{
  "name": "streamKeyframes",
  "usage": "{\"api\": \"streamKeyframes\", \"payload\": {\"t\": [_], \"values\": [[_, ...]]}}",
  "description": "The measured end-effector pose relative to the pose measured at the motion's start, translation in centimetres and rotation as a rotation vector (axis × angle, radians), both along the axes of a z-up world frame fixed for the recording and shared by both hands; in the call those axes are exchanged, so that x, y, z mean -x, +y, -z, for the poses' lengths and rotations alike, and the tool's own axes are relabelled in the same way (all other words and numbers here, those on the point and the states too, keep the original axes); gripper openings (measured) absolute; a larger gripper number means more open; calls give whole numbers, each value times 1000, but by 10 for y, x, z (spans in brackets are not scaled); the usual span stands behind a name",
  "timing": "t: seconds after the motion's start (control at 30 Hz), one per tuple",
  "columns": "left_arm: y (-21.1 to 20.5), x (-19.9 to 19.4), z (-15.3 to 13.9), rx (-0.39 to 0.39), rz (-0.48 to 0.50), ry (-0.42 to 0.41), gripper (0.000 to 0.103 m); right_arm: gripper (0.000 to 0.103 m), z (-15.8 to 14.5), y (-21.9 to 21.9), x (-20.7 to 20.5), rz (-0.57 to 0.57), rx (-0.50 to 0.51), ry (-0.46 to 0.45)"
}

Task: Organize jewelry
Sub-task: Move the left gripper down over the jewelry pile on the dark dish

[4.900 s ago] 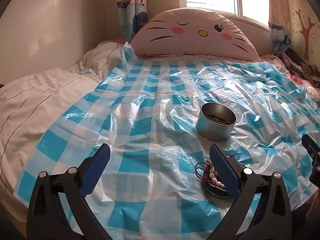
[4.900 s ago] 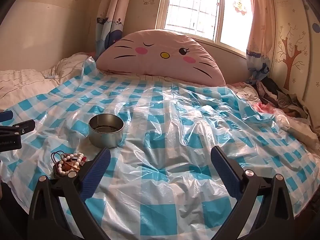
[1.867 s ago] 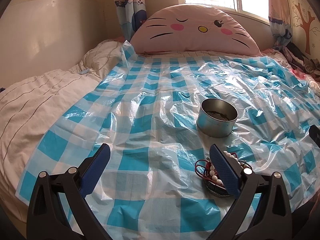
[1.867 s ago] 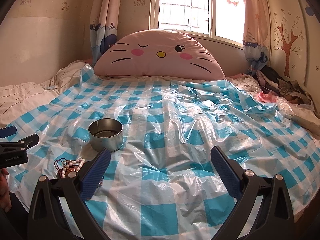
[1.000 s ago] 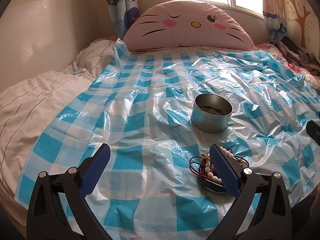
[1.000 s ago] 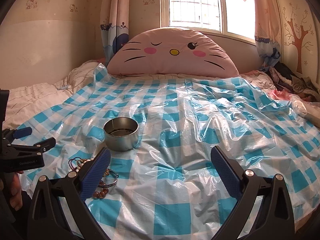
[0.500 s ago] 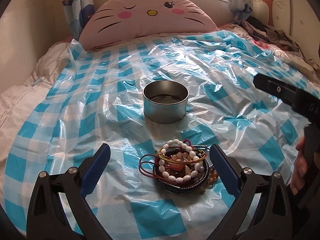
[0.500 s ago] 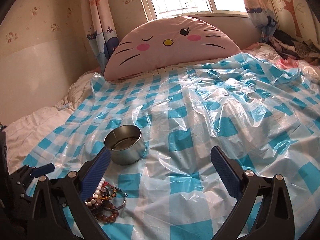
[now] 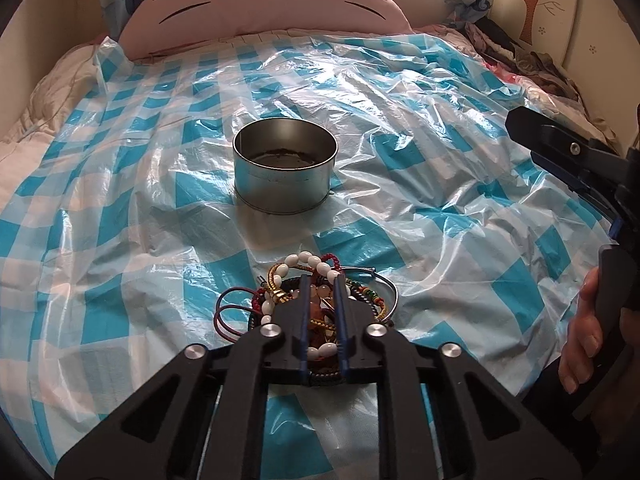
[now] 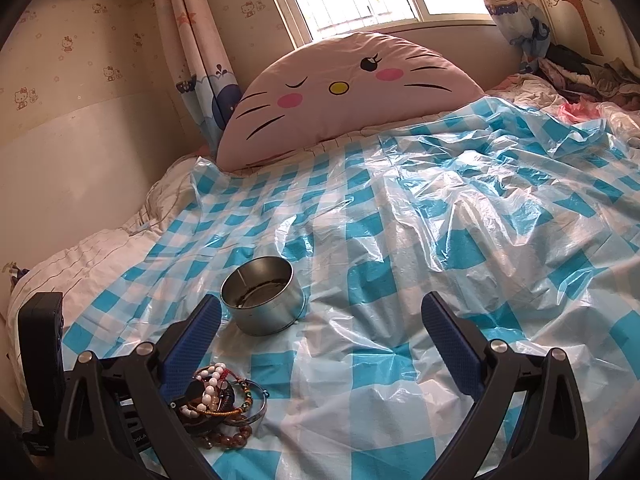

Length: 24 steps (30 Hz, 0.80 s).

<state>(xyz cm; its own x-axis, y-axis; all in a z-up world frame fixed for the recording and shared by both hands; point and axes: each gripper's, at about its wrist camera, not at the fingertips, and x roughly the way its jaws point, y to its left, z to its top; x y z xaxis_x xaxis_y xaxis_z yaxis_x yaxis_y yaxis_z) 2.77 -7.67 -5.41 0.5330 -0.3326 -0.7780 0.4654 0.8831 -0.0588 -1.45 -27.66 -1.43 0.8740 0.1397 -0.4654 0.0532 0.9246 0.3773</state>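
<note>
tin [image 9: 285,176] beyond bracelet pile [image 9: 316,300]

No full word, brand or number can be read. White printing on the black tool body [image 10: 134,426] at about eight o'clock in the right wrist view is mostly hidden and too small; only a fragment like "bot.A" shows.

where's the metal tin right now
The metal tin stands upright on the blue-checked plastic sheet, centre of the left wrist view, just beyond the pile of bracelets and before the pink cat pillow.
</note>
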Motion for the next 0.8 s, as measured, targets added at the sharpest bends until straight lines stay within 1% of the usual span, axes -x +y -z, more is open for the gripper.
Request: {"api": "streamKeyframes", "payload": {"t": [0.03,0.1,0.27,0.4,0.43,0.47,0.5,0.53,0.57,0.6,0.7,0.73,0.77,0.8], "values": [[-1,1,0,1,4,-2,0,96,0,0,0,-1,-2,1],[-1,3,-2,8,6,-10,0,96,1,0,0,-2,-7,2],[11,1,-13,83,-21,-11,0,96,2,0,-1,-2,-13,3],[21,0,-12,63,-51,35,2,96,2,-1,-1,-3,-13,3],[21,1,-11,49,-46,44,9,96,2,-1,-1,-3,-13,3],[21,2,-11,37,-45,45,28,96,2,-1,-1,-4,-16,2],[21,3,-12,26,-46,36,42,96,3,-1,-1,-5,-18,2],[19,5,-14,18,-49,15,66,96,3,-1,-1,-7,-21,2],[18,6,-16,13,-47,-4,70,96,4,-1,-1,-8,-23,2],[15,6,-16,10,-42,-4,70,96,4,-1,-1,-8,-25,1],[8,-1,-7,19,-33,31,69,96,4,-1,-2,-8,-28,2],[5,-2,-4,18,-29,38,59,96,5,0,-2,-8,-30,3],[2,-5,-1,16,-25,49,35,96,5,-1,-2,-7,-30,3],[0,-7,2,16,-23,60,22,96,5,0,-1,-7,-33,3]]}}
